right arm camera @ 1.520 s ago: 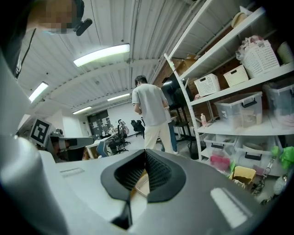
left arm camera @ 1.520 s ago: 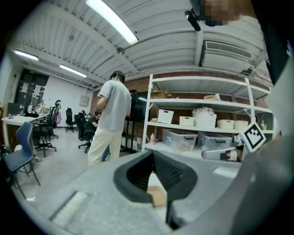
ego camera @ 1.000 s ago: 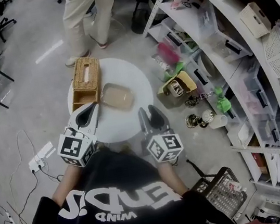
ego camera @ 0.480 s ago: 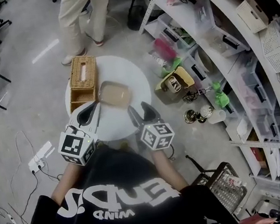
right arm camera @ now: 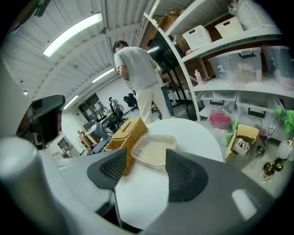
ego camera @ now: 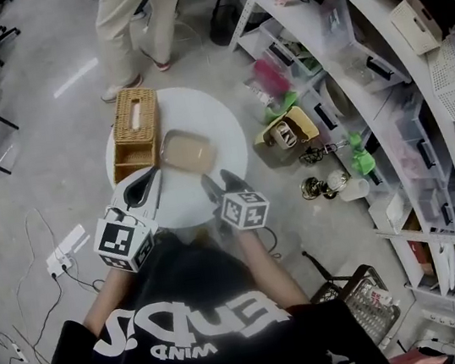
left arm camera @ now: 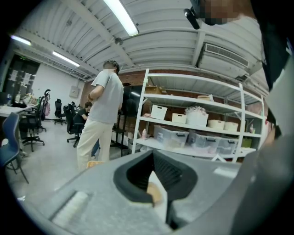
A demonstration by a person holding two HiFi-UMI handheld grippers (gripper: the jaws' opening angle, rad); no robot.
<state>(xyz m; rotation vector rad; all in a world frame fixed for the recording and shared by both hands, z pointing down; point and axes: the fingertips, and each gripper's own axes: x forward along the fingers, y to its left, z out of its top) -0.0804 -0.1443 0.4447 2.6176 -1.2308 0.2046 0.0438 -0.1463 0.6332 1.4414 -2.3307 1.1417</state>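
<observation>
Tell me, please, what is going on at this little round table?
A person holds a gripper in each hand over a small round white table. The right gripper has its jaws apart and points at a shallow tan tray, not touching it; the tray lies beside a wicker box. The left gripper, jaws together, hangs at the table's near edge, aimed up at the shelves. Another person stands beyond the table.

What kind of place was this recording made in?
Probably a shared workshop or lab office. Tall white shelves hold plastic storage bins, rolling office chairs stand farther back, and strip lights hang under a corrugated ceiling.
</observation>
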